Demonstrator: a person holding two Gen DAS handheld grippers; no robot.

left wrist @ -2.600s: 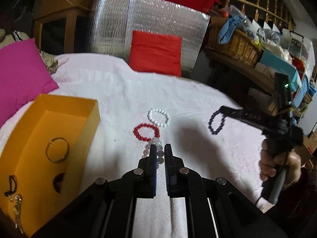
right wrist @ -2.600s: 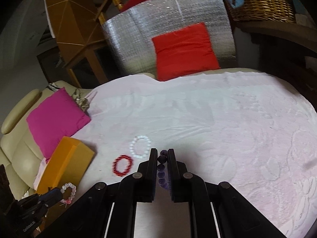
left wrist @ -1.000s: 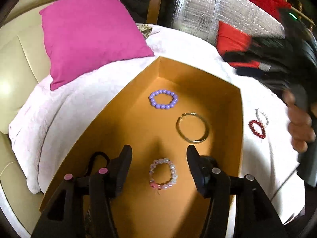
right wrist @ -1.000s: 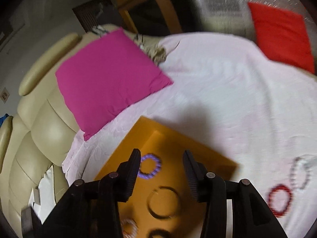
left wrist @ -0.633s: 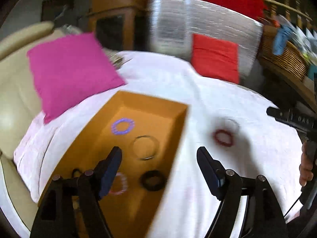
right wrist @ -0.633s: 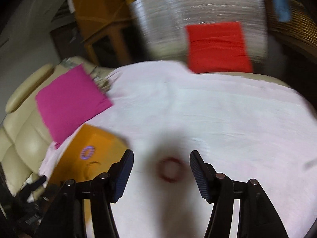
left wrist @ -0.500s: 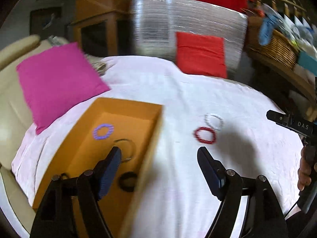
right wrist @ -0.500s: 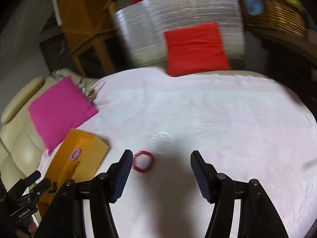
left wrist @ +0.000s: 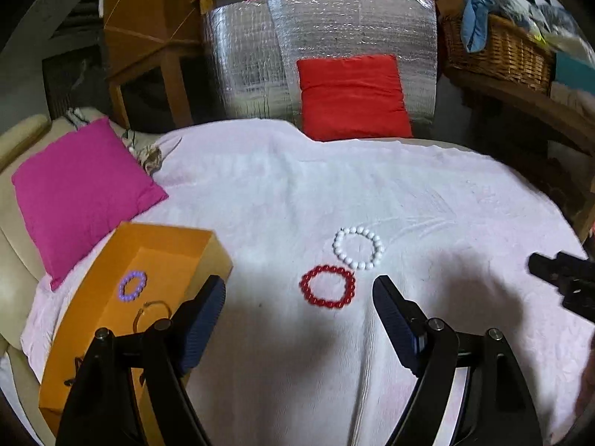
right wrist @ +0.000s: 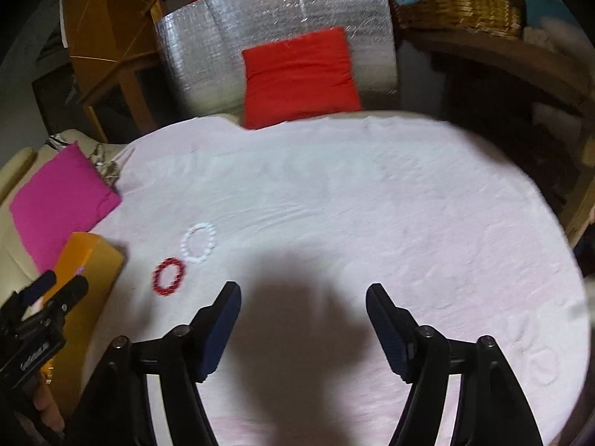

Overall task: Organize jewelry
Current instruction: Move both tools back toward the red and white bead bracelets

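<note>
A red bead bracelet (left wrist: pixel 327 286) and a white bead bracelet (left wrist: pixel 357 247) lie touching on the white cloth; both also show in the right wrist view, the red bracelet (right wrist: pixel 168 276) and the white bracelet (right wrist: pixel 198 242). My left gripper (left wrist: pixel 299 293) is open and empty, just short of the red bracelet. The orange box (left wrist: pixel 111 316) at the left holds a purple bead bracelet (left wrist: pixel 132 286) and a metal bangle (left wrist: pixel 154 310). My right gripper (right wrist: pixel 303 301) is open and empty over bare cloth, to the right of the bracelets.
A pink cushion (left wrist: pixel 78 193) lies left of the box on a cream sofa. A red cushion (left wrist: pixel 351 96) leans on a silver foil panel (left wrist: pixel 319 37) at the back. A wicker basket (left wrist: pixel 494 52) stands at the back right.
Both grippers let go their bracelets into the box and opened. Both have swung from the box back toward the red and white bracelets on the cloth.
</note>
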